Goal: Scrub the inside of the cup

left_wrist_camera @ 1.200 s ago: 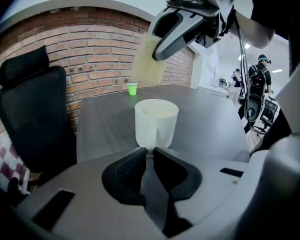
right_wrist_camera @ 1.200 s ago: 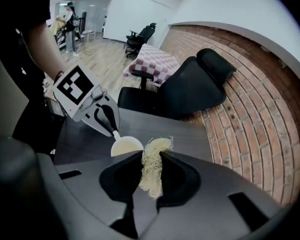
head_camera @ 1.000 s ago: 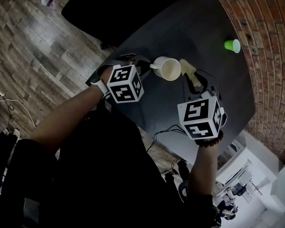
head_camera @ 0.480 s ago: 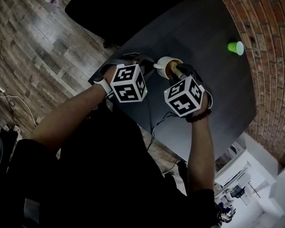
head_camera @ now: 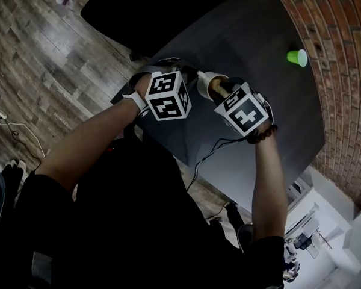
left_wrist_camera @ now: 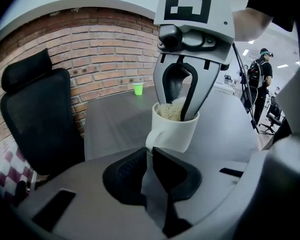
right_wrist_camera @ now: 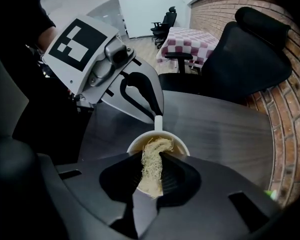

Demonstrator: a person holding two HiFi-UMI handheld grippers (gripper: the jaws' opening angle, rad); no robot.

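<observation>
dark table by brick wall: cup is pinched by its handle betw. fingers of nearly shut left gripper. scrubber is clamped betw. right gripper fingers, its end inside cup. scrubber should be twisted against inner walls, cup held steady.

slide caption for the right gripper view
Right gripper holds a fibrous scrubber inside the white cup; left gripper clamps its handle

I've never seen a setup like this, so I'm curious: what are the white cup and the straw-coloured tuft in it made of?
The white cup looks like glazed ceramic: thick wall, smooth even surface, solid loop handle; hard plastic is possible. The straw-coloured tuft looks like a plant-fibre scrubber, perhaps loofah: coarse, tangled, pale strands with a matte look.
</observation>
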